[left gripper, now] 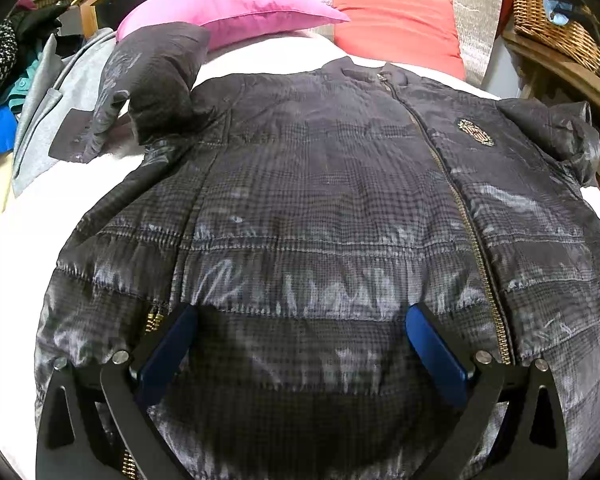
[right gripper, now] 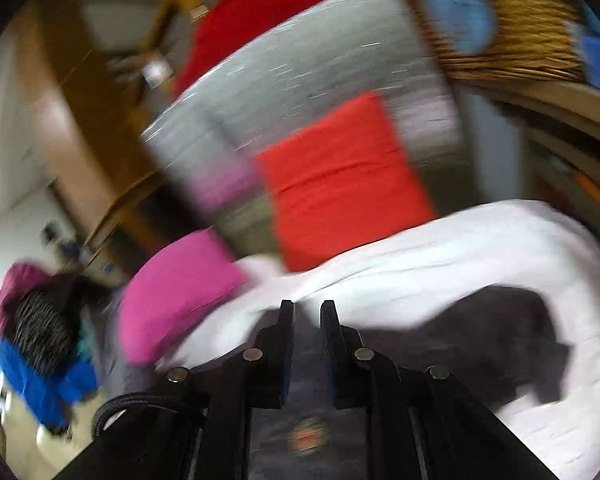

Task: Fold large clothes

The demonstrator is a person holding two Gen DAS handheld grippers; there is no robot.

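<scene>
Left gripper [left gripper: 300,344] hangs with fingers wide apart over the hem of the quilted jacket [left gripper: 320,200], which lies zipped and face-up on the white bed [left gripper: 20,260]. My right gripper [right gripper: 307,316], blurred, looks nearly closed; I cannot tell on what. I'd fold the raised sleeve [left gripper: 152,88] inward first, flat.

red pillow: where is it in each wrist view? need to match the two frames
Left wrist: red pillow at top, right of centre, leaning on the headboard behind the jacket collar.
Right wrist: red pillow near centre, tilted and motion-blurred, above the claw.
Shared landmark: pink pillow, to the left of the red one in both.
</scene>
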